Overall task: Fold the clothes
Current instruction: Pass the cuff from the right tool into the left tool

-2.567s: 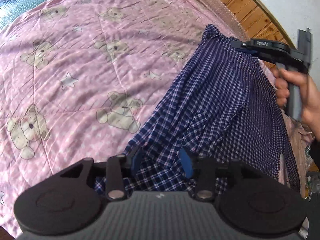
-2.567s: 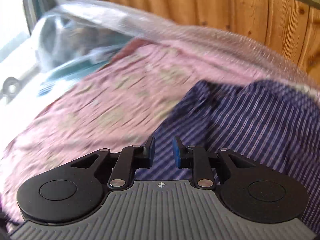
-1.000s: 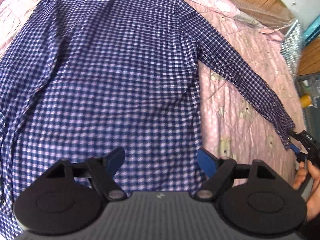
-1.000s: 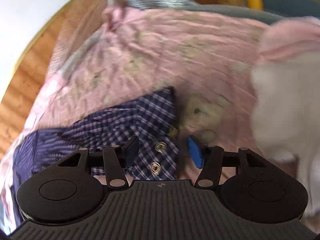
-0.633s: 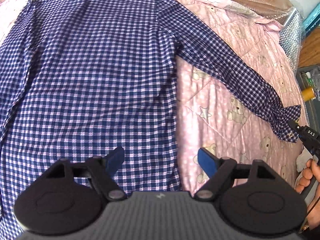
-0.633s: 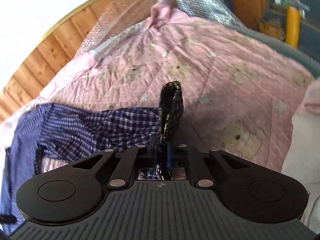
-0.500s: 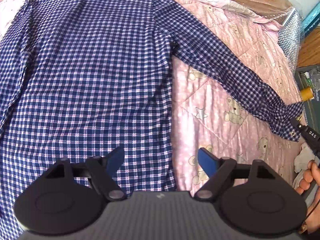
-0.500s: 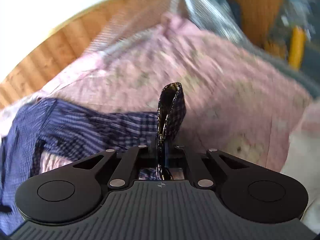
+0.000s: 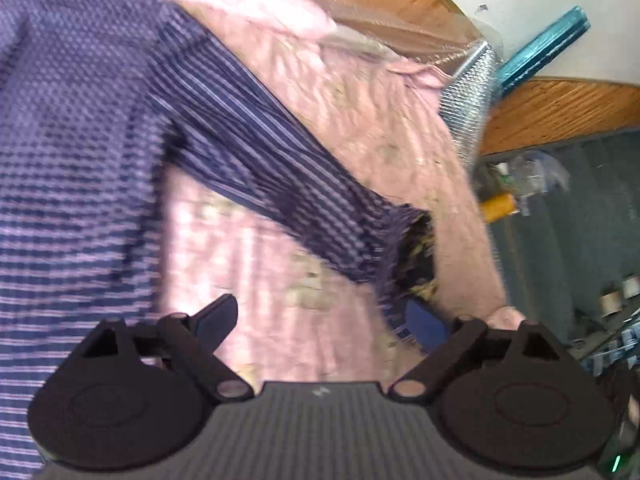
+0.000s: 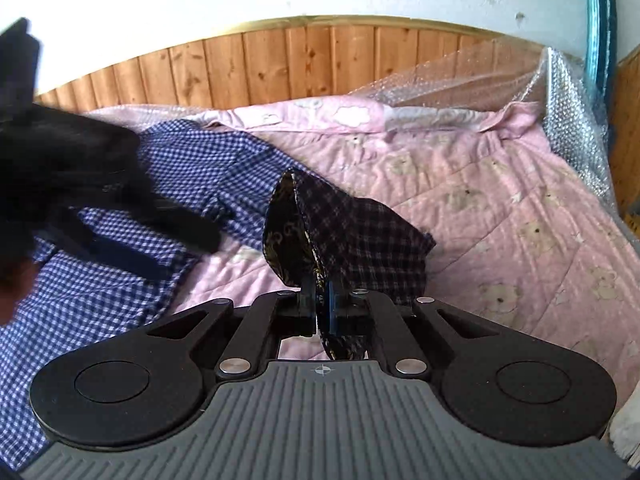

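- Two jaws of my right gripper (image 10: 322, 312), spread around the cuff a second ago, are now pressed together on it — the cuff (image 10: 320, 224) stands up off the quilt between the pads.
- My left gripper (image 9: 320, 320) holds nothing; its jaws are opening over bare pink quilt (image 9: 280, 280), having slid off the shirt body toward the sleeve.
- Farther out, the checked shirt (image 9: 72, 140) lies spread on the bed, its sleeve (image 9: 260, 152) now lifted at the end.
- I judge the sleeve fold across the back has begun.
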`<state>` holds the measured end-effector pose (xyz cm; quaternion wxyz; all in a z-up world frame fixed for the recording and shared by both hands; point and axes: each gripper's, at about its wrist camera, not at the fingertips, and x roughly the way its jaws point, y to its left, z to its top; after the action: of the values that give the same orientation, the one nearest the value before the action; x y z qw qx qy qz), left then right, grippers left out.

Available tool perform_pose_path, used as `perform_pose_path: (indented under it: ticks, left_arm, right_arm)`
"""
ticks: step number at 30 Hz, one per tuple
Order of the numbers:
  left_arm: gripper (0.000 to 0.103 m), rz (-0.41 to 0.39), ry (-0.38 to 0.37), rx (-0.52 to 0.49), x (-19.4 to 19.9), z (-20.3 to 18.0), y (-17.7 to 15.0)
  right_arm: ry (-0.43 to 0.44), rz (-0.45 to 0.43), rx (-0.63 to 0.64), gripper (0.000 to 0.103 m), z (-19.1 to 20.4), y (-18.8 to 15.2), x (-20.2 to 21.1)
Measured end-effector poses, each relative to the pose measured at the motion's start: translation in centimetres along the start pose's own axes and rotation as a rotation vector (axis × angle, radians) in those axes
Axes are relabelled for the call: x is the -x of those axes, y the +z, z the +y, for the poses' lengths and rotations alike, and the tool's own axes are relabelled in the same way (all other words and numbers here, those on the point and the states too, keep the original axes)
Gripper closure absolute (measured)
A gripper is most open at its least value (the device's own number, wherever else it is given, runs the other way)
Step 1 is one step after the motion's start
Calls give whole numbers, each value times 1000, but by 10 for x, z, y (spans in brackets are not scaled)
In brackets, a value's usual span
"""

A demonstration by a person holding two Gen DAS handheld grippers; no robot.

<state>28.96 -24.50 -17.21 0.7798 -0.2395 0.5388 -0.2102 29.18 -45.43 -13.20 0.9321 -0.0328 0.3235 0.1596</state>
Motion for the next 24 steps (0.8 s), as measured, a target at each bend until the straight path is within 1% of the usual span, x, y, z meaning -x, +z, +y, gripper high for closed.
perform_pose_path:
  ticks: [2,5,6,7,8,9,10,11,12,13,15,17,20,22,23,24]
  left_arm:
    - [9,11,-52,38,-16,-2,2]
    - [10,-6,-63,33,-31,-12,7]
    - [17,17,-51,9,-37,-14,9]
    - [46,40,-39,-15,-43,-17,10]
    - [67,65,-23,-40,-49,-19,12]
    - [95,98,20,-62,-54,-20,13]
    - [98,97,63,-79,-53,-20,14]
    - [98,71,72,-86,-44,-19,17]
    - [98,38,54,-81,-30,-17,22]
    - [98,5,35,-79,-11,-16,30]
    - [98,-67,12,-94,30,-14,50]
    - [98,-118,31,-115,66,-10,74]
    - [98,-173,96,-117,104,1,123]
    - [98,-211,175,-147,126,5,156]
    - [98,-230,206,-162,138,6,172]
    - [97,-242,211,-163,149,7,185]
  right_arm:
    - [24,2,14,100,7,-2,1]
    - [62,-1,42,100,18,-8,4]
    - [81,-5,52,100,22,-11,6]
    - [100,-9,63,100,26,-14,8]
    - [118,-13,73,100,30,-17,10]
    - [131,-7,74,98,32,-19,10]
    - [146,7,75,86,33,-22,9]
    - [156,18,59,77,32,-25,8]
    - [166,29,42,57,30,-28,7]
    - [173,32,12,53,27,-31,9]
    - [203,61,-74,53,21,-39,12]
    - [228,102,-134,53,21,-49,12]
    - [277,158,-160,51,40,-68,11]
    - [305,197,-163,50,57,-80,10]
    - [304,217,-162,50,67,-85,11]
    - [295,231,-162,49,76,-91,14]
